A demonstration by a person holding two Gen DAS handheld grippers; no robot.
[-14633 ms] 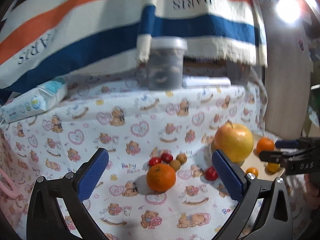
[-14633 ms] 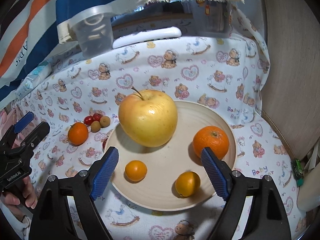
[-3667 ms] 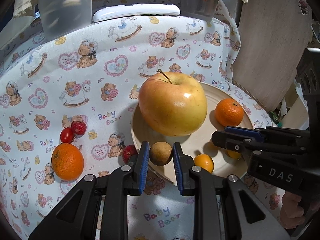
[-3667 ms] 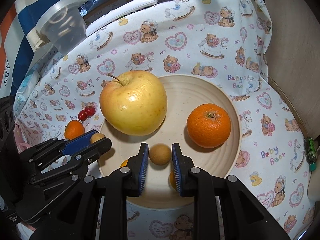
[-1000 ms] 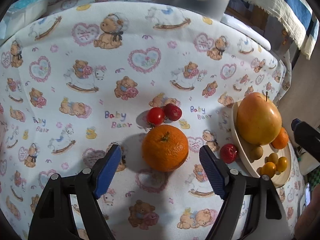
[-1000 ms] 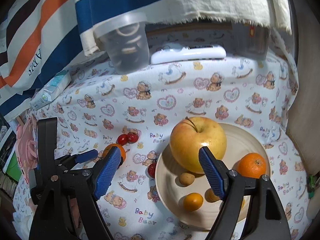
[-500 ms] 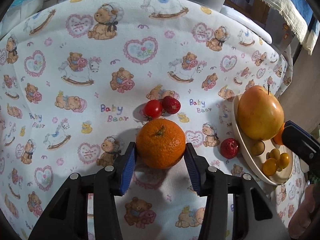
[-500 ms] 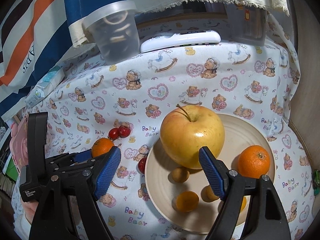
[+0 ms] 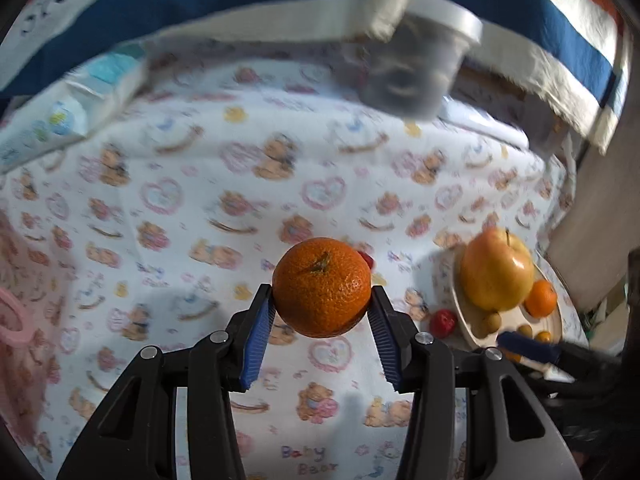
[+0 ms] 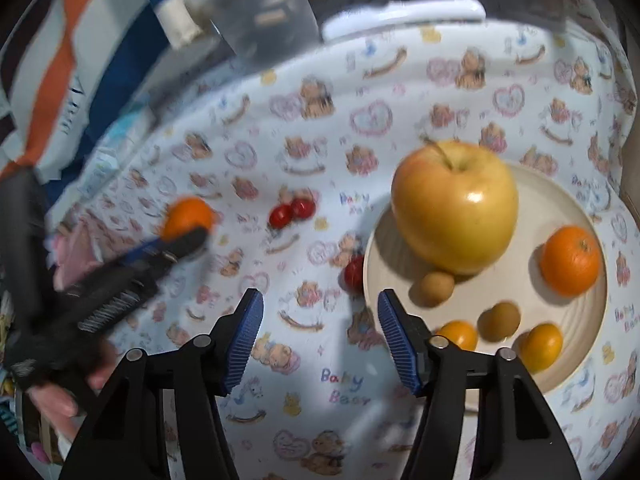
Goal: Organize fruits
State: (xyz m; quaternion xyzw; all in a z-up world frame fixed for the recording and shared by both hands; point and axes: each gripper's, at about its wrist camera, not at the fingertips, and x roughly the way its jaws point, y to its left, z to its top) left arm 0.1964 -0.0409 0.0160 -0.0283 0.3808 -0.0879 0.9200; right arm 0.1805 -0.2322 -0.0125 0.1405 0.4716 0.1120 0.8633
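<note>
Blue-padded, the left gripper (image 9: 322, 322) clamps a tangerine (image 9: 322, 287) lifted above the bear-print cloth (image 9: 200, 208), while the right gripper (image 10: 320, 334), its jaws just narrowed yet apart on nothing, hangs before a red fruit (image 10: 354, 274) beside the plate (image 10: 560, 204) holding the apple (image 10: 454, 206).

Home: teddy-bear tablecloth (image 10: 304, 364), wet-wipes pack (image 9: 68, 120).

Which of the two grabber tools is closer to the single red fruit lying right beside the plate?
Right. The right gripper hovers open just short of the red fruit; the left gripper, off to the side, is holding a mandarin above the cloth.
</note>
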